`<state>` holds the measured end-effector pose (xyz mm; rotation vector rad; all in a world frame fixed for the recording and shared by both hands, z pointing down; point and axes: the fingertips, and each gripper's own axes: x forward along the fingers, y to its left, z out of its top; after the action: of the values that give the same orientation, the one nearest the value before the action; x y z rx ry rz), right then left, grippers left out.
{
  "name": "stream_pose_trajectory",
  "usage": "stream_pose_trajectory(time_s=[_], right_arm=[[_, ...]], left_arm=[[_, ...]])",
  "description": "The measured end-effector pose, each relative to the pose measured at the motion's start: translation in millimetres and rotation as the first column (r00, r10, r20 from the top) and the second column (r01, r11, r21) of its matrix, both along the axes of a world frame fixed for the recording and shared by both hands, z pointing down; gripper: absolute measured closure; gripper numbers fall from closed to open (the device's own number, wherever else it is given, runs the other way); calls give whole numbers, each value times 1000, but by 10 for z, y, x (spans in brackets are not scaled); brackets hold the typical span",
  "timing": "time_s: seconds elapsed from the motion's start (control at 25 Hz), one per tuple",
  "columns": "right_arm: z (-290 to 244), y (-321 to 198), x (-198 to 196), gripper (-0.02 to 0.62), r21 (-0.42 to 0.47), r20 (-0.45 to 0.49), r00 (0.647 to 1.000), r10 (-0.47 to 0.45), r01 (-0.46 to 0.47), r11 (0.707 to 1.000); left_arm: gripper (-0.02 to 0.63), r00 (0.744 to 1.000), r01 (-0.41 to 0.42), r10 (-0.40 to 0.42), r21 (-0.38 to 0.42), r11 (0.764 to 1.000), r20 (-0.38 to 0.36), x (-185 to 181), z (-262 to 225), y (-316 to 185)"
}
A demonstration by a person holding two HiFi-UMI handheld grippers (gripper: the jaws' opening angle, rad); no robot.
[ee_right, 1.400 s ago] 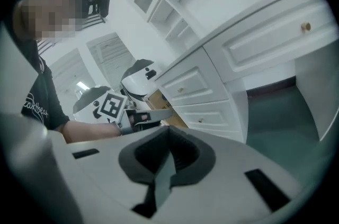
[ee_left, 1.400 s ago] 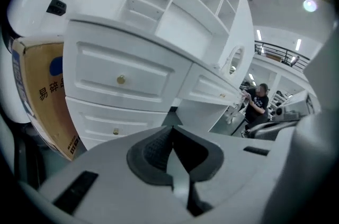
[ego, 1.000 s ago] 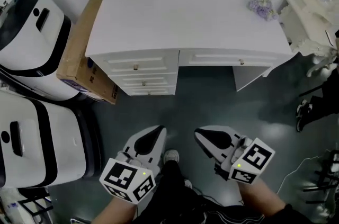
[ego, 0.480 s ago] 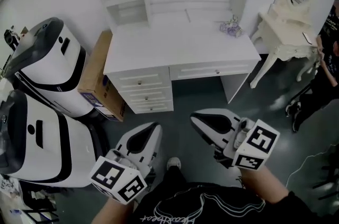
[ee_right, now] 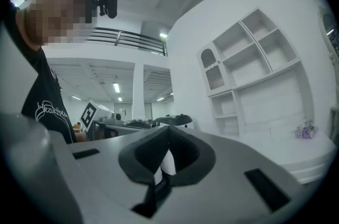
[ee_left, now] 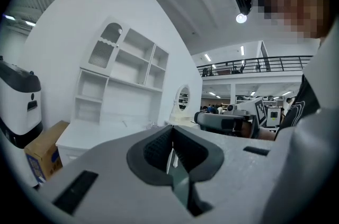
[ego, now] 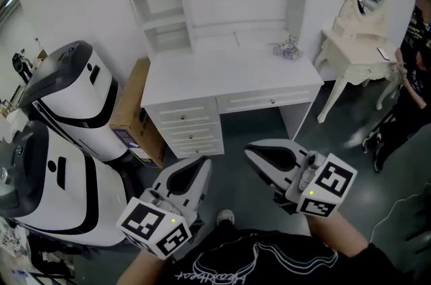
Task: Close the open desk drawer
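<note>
The white desk [ego: 229, 75] with a shelf hutch stands ahead, also seen in the left gripper view [ee_left: 79, 135] and the right gripper view [ee_right: 286, 146]. It has a stack of three drawers [ego: 188, 129] at its left and a wide drawer [ego: 269, 100] over the knee space. From here all fronts look about flush, and I cannot tell one that stands out. My left gripper [ego: 199, 166] and right gripper [ego: 253, 153] hang over the dark floor, well short of the desk. Both are shut with nothing between the jaws.
Two large white-and-black machines [ego: 67, 91] [ego: 54, 189] stand at the left, with a cardboard box [ego: 131, 112] leaning beside the desk. A purple bunch [ego: 288, 49] lies on the desktop. A white vanity table with mirror [ego: 357, 41] and a person [ego: 414, 85] are at the right.
The head view has tilted up and drawn back, so the desk looks smaller and the hutch shows. Both grippers stay shut, low in the view.
</note>
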<state>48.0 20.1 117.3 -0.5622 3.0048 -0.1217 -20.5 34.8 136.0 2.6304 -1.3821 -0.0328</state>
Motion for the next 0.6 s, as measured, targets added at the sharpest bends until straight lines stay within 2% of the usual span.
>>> stream_pose_trajectory(time_s=[0.4, 0.6], right_arm=[[82, 199, 125, 589, 8, -28, 1000, 8, -8, 1000], [217, 292, 157, 589, -22, -24, 1000, 4, -5, 1000]], left_arm=[[601, 1000, 6, -6, 10, 1000, -4, 162, 38, 129], [601, 1000, 2, -2, -2, 1000, -15, 215, 110, 211]])
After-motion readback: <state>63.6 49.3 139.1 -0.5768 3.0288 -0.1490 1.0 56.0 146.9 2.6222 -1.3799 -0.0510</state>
